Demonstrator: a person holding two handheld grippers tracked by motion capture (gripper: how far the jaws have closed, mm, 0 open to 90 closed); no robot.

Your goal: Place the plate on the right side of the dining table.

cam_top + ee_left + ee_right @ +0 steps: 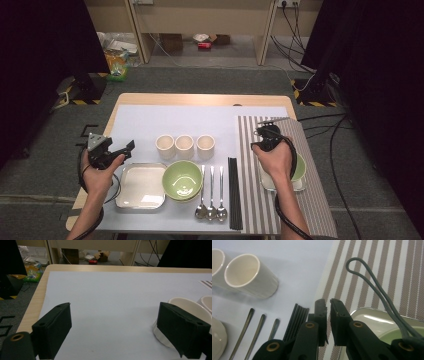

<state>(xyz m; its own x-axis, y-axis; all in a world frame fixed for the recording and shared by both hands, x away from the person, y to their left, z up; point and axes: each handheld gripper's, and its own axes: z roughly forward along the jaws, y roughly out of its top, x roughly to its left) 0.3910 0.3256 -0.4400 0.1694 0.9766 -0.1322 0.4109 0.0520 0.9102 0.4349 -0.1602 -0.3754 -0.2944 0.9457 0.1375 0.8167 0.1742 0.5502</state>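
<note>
My left gripper [131, 146] hovers over table's left edge, jaws wide, empty, beside square white tray [141, 186]. Centre: three cream cups [184, 146], smooth ceramic; glossy green bowl [182, 180]; three metal spoons [211, 192]; black chopsticks [233, 192]. My right gripper [328, 305] over woven striped placemat [260, 205], jaws nearly together, gripping nothing; second tray-and-bowl set [372, 317] sits on mat beneath hand. I judge place-setting under way; next move: open, reach left for chopsticks.
</note>
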